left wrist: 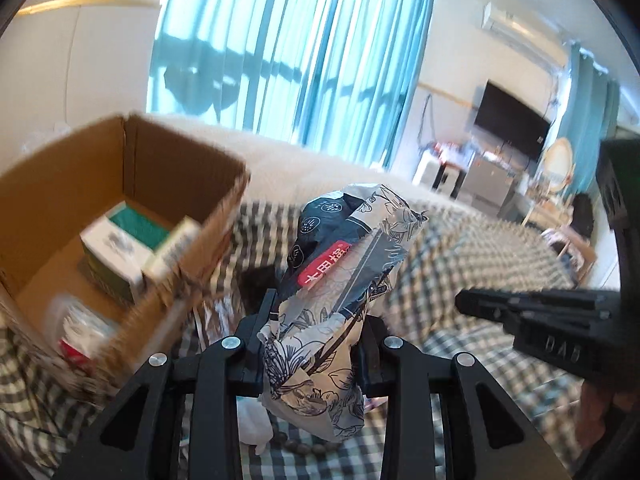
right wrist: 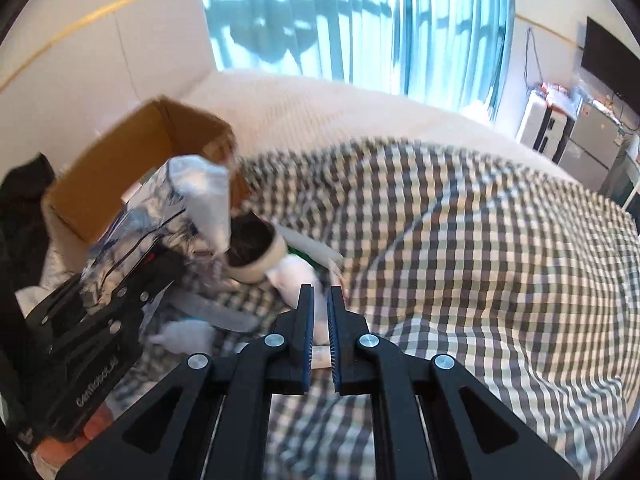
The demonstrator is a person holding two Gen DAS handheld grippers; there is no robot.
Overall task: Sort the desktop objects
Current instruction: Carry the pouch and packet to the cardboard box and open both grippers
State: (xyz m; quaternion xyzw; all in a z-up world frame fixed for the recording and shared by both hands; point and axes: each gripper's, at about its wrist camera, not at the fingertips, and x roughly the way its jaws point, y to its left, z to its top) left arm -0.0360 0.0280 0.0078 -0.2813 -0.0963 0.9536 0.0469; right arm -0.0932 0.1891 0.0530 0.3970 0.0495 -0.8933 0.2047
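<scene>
My left gripper [left wrist: 320, 308] is shut on a crumpled packet [left wrist: 344, 280] printed with black-and-white flowers and a red label, and holds it up above the checked blanket. The right wrist view shows the same packet [right wrist: 192, 200] in front of the cardboard box [right wrist: 120, 168]. That box [left wrist: 80, 184] stands open at the left and holds a white-and-green carton [left wrist: 120, 248]. My right gripper [right wrist: 320, 292] has its jaws together, with only a thin slit between the fingers. A white thing [right wrist: 292, 276] lies on the blanket behind it; I see no grip on it. From the left wrist view the right gripper [left wrist: 466, 300] carries nothing.
A round cream tub with a dark inside [right wrist: 256, 252] lies tipped by the box. White bits [right wrist: 188, 336] and a string of beads [left wrist: 304, 446] lie on the checked blanket [right wrist: 480, 260]. Blue curtains, a television and furniture stand beyond the bed.
</scene>
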